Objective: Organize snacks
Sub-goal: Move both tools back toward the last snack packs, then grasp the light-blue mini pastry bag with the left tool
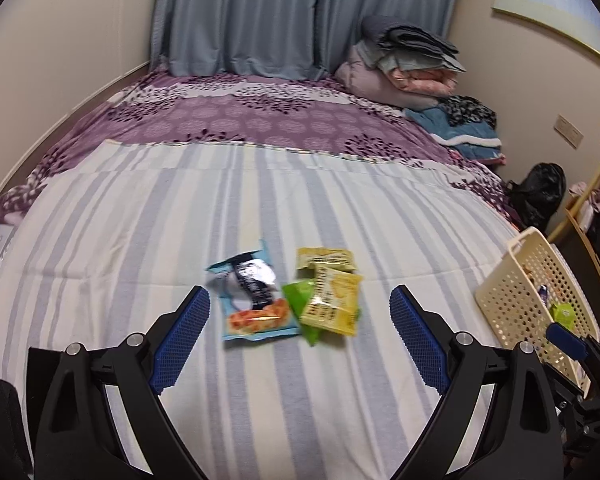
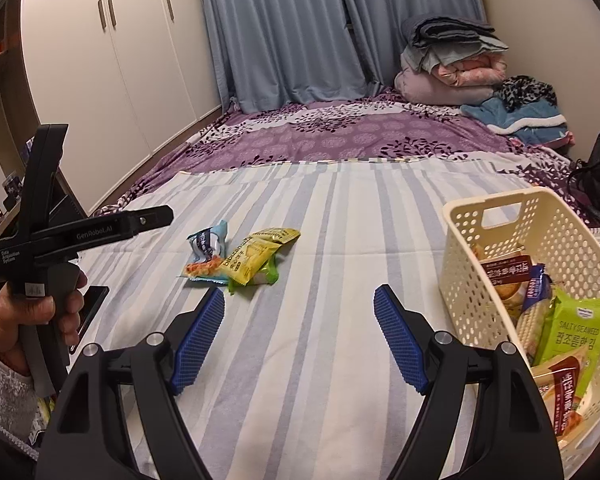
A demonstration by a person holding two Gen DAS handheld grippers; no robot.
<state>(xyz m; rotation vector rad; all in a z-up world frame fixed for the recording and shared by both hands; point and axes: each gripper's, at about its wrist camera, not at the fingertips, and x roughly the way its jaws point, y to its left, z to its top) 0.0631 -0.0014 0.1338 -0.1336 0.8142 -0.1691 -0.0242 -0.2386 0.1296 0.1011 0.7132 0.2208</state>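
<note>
Four snack packets (image 1: 288, 300) lie dead ahead of the wide-open, empty left gripper (image 1: 300, 334), nearer than the equally wide-open right gripper (image 2: 300, 338); basket (image 2: 460, 240) sits right.

Cream perforated basket (image 2: 500, 216), yellow packet (image 1: 332, 300), pale blue-striped sheet (image 1: 140, 220), purple floral bedspread (image 1: 260, 116).

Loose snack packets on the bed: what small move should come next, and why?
Probably lower the left hand-held gripper, open and empty, onto the yellow packet topping the pile. It sits right between the fingers, while the basket to the right already holds other snacks.
</note>
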